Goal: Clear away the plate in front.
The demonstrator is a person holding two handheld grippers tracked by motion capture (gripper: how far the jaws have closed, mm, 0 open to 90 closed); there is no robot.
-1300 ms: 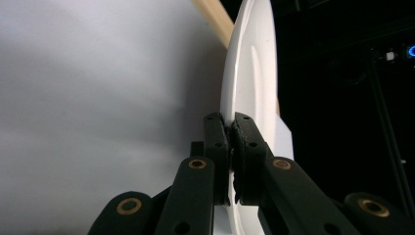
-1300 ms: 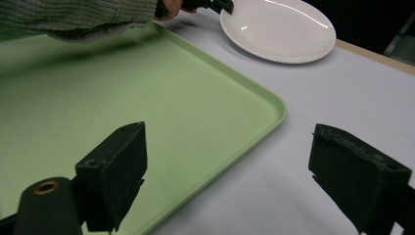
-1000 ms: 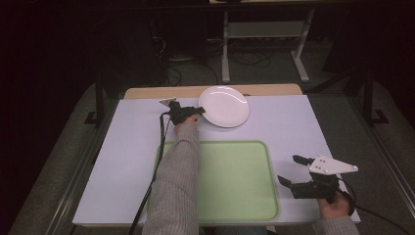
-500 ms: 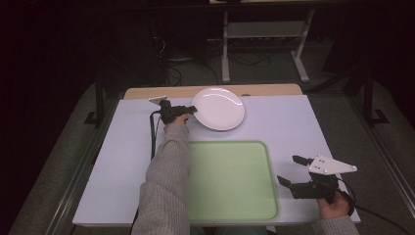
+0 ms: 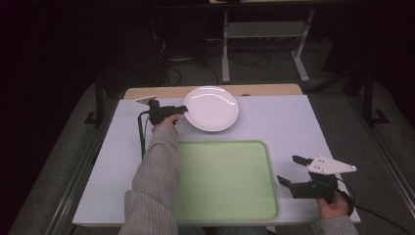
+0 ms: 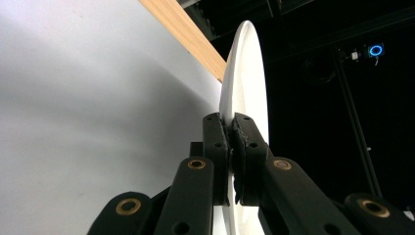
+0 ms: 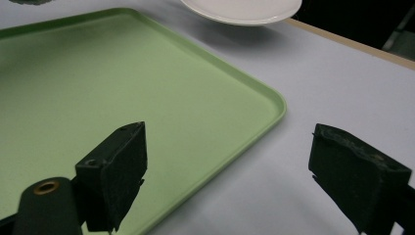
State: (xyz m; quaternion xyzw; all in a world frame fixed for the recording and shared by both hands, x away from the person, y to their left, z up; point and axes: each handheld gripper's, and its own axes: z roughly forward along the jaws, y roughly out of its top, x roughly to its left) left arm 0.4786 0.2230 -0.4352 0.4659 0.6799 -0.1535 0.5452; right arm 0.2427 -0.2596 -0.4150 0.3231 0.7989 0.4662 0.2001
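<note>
Change: the round white ceramic plate (image 5: 211, 108) and the left hand-held gripper (image 5: 182, 108) have shifted toward the table's left edge since the earlier frames.
Plate: near the table's far edge, beyond the flat pale-green plastic tray (image 5: 225, 178); whether it touches the table is unclear.
Left hand-held gripper: jaws pressed together on the plate's left rim.
Right hand-held gripper (image 5: 294, 170): jaws spread wide, holding nothing, near the table's near right corner, just beside the tray.
Table (image 5: 284, 122): white-covered, wooden strip along the far edge.
</note>
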